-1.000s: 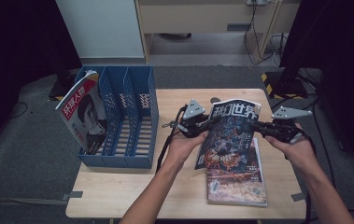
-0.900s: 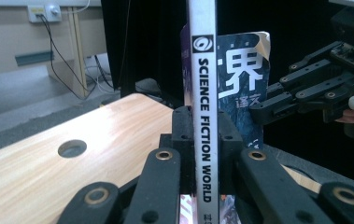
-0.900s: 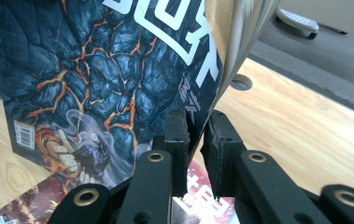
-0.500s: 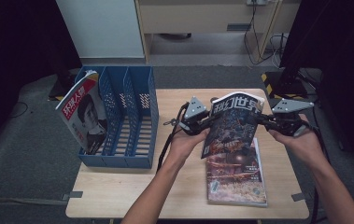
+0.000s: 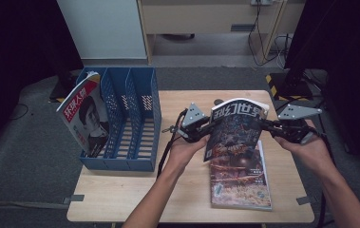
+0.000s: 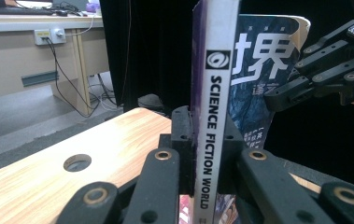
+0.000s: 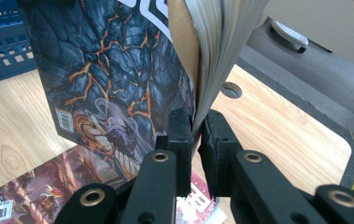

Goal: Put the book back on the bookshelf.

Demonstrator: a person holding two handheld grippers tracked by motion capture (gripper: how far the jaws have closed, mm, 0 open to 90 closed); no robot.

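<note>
Black jaws of the left gripper [image 5: 206,129] are clamping the magazine [image 5: 234,128] spine, and the right gripper [image 5: 267,124] is pinching its page edge, holding it upright between them.

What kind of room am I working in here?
Probably an office or lab corner: a wooden table carrying a blue file rack and magazines, with a desk and trailing cables behind.

Left tongs [image 6: 207,154] clamped on the white spine of an upright magazine [image 6: 215,93]; spine reads "SCIENCE FICTION WORLD". Right tongs [image 6: 282,95] enter from the right edge, at the magazine's far cover. Wooden bench [image 6: 95,144] below, round hole [image 6: 77,162] in its top. Desk with cables [image 6: 67,60] behind, left.
</note>
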